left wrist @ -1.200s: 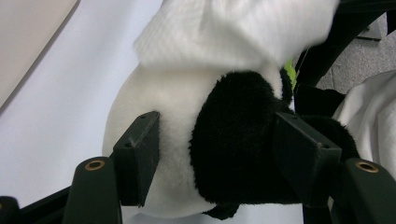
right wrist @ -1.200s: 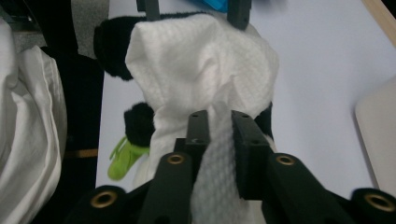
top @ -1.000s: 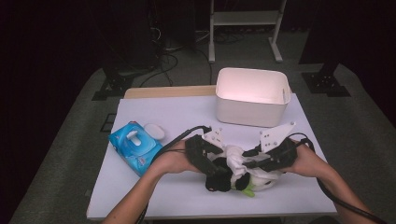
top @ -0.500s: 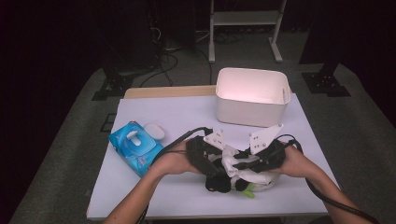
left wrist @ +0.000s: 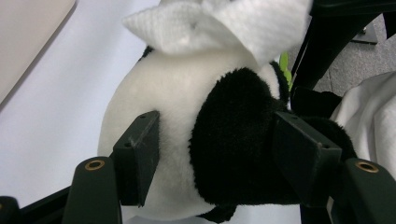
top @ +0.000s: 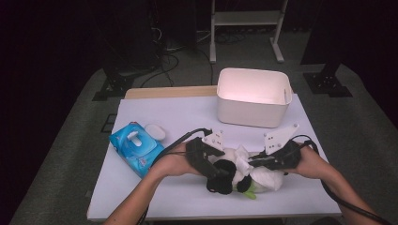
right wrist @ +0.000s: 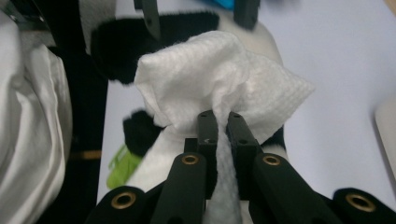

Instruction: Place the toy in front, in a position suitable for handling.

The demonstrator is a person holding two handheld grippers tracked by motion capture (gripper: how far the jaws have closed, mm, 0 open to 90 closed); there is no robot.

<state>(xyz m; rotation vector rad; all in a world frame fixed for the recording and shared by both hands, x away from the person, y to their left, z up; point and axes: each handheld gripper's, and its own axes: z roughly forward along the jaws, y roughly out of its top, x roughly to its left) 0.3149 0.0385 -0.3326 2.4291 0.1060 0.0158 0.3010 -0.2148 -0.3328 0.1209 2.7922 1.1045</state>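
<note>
A person at a white bench (top: 155, 197) works over a black-and-white plush panda (top: 234, 176) with a gripper in each hand. The panda lies near the bench's front edge, in front of the white bin (top: 253, 96), which stands toward the back and is well apart from it.

The left gripper (top: 217, 174) is clamped around the panda: in the left gripper view its two black jaws press into the toy's sides, one on white fur and one on black fur (left wrist: 233, 140).

The right gripper (top: 251, 161) reaches in from the opposite side and pinches a crumpled white wipe (right wrist: 224, 79). In the right gripper view the jaws stand nearly together with a strip of the wipe caught between them, and the bunched part of the wipe rests against the panda's body (right wrist: 261, 42). The same wipe (left wrist: 219, 21) shows at the top of the left gripper view, lying on the toy's white fur.

A bit of green (top: 253, 190) pokes out from the panda on its front side.

To the left of the panda, just beyond the person's left forearm (top: 145, 187), lies a blue pack of wipes (top: 136, 149), its round white lid (top: 155, 131) open. A pale wooden board (top: 169, 92) sits at the back edge of the bench, left of the bin.
</note>
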